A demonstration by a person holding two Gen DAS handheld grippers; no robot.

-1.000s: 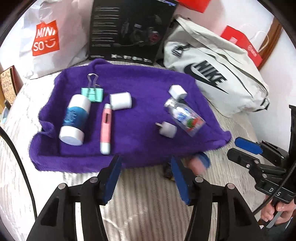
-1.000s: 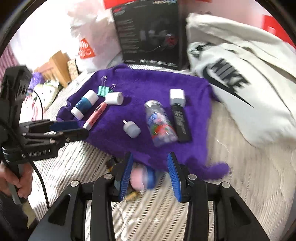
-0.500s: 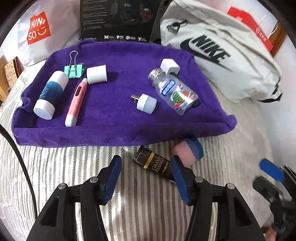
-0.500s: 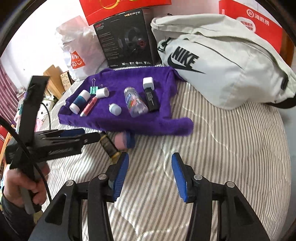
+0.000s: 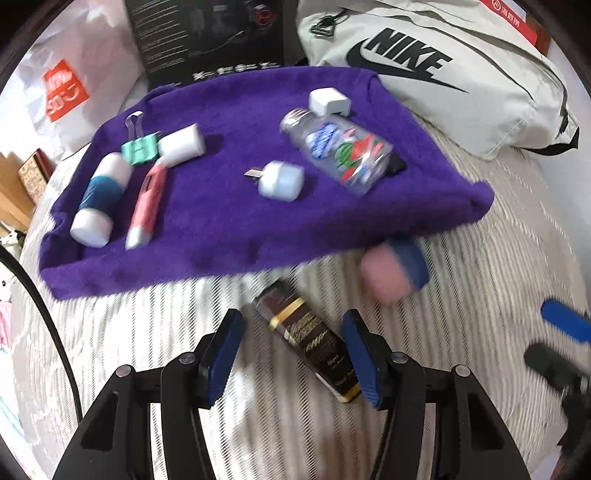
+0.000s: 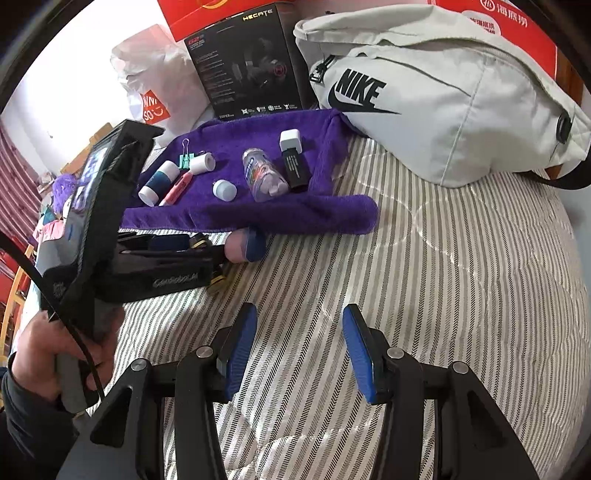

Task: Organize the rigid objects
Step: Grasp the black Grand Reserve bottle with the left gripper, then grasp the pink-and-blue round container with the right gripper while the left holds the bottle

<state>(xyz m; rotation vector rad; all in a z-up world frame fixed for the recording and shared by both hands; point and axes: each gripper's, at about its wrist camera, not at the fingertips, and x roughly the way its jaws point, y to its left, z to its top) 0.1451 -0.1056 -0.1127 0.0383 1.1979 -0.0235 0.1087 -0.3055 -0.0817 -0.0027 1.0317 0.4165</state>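
A purple towel (image 5: 221, 206) on the striped bed holds a white-and-blue tube (image 5: 98, 201), a pink pen (image 5: 147, 205), a green binder clip (image 5: 140, 149), a white cylinder (image 5: 183, 146), a white plug (image 5: 280, 181), a clear bottle (image 5: 340, 155) and a white cube (image 5: 328, 101). A dark brown box (image 5: 310, 338) lies on the bed between the open fingers of my left gripper (image 5: 291, 354). A pink-and-blue roll (image 5: 393, 271) lies just beyond it. My right gripper (image 6: 299, 350) is open and empty over the bed, back from the towel (image 6: 288, 218).
A grey Nike bag (image 5: 443, 74) lies at the right of the towel, a black headset box (image 5: 210, 33) and a white Miniso bag (image 5: 62, 81) behind it. The right gripper's blue finger (image 5: 565, 325) shows at the left view's right edge.
My left gripper has moved forward so the dark box sits between its fingers. My right gripper has pulled back from the towel, leaving the pink-and-blue roll on the bed.
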